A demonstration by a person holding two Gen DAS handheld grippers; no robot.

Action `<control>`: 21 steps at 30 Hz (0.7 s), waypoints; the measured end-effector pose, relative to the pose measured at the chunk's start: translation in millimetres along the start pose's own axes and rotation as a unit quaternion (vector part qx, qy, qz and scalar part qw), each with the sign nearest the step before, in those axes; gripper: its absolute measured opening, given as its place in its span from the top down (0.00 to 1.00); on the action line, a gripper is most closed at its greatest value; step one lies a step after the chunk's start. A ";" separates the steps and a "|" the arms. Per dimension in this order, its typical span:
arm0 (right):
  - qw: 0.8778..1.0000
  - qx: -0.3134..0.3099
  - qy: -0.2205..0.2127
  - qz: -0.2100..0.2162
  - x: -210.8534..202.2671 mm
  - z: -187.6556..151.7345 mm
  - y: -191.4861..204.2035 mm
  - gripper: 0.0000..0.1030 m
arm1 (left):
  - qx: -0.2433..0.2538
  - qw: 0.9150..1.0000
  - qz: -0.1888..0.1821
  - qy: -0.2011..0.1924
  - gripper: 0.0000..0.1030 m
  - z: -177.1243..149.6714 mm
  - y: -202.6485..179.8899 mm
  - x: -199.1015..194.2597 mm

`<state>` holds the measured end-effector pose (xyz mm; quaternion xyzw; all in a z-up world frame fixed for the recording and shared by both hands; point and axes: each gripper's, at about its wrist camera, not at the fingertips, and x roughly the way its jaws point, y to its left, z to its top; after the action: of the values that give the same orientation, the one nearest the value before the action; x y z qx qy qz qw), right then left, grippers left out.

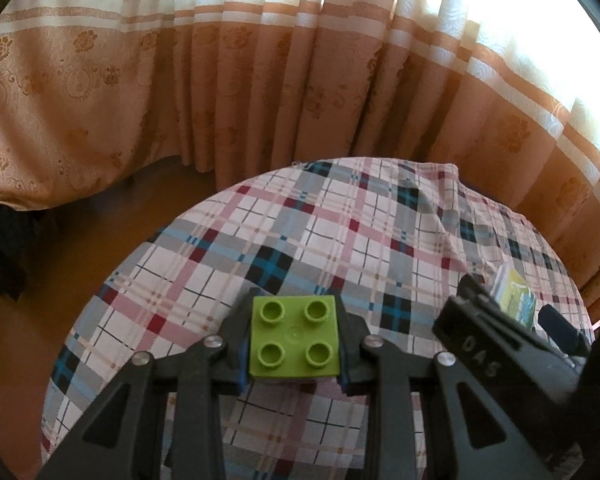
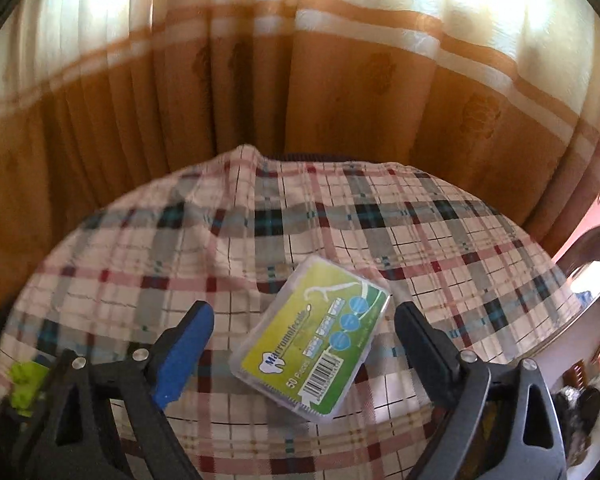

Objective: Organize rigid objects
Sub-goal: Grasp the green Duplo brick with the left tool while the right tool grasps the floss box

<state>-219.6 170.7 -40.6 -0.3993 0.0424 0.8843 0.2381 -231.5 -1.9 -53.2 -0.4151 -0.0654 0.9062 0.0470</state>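
Note:
A lime-green four-stud brick (image 1: 294, 338) sits studs-up between the pads of my left gripper (image 1: 294, 302), which is shut on it above the plaid cloth. The same brick (image 2: 26, 384) shows as a green blur at the far left of the right wrist view. A clear plastic box of floss picks (image 2: 312, 340) with a green and yellow label lies flat on the cloth. My right gripper (image 2: 304, 312) stands open around it, with a gap showing on each side of the box. In the left wrist view that gripper (image 1: 512, 310) and the box (image 1: 516, 294) appear at the right.
A round table under a plaid cloth (image 2: 140, 240) carries everything, and the cloth is rumpled toward the back. Orange and cream curtains (image 1: 260, 100) hang close behind the table. Brown floor (image 1: 60, 260) shows beyond the table's left edge.

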 end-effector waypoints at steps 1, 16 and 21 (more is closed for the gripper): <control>1.000 -0.005 0.004 -0.004 1.3 0.8 0.8 0.09 | -0.002 1.000 0.003 -0.006 0.70 0.5 1.2 -1.9; 0.997 -0.070 0.006 -0.040 5.9 4.9 29.5 0.10 | -0.036 0.998 0.030 -0.031 0.70 4.3 16.9 -8.6; 0.999 -0.031 0.020 -0.014 7.6 2.3 11.8 0.11 | -0.040 0.998 0.029 -0.031 0.70 5.1 18.3 -7.7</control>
<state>-230.9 163.8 -45.9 -0.4244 0.0141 0.8737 0.2374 -230.9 -21.4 -47.1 -0.3903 -0.0904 0.9163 0.0018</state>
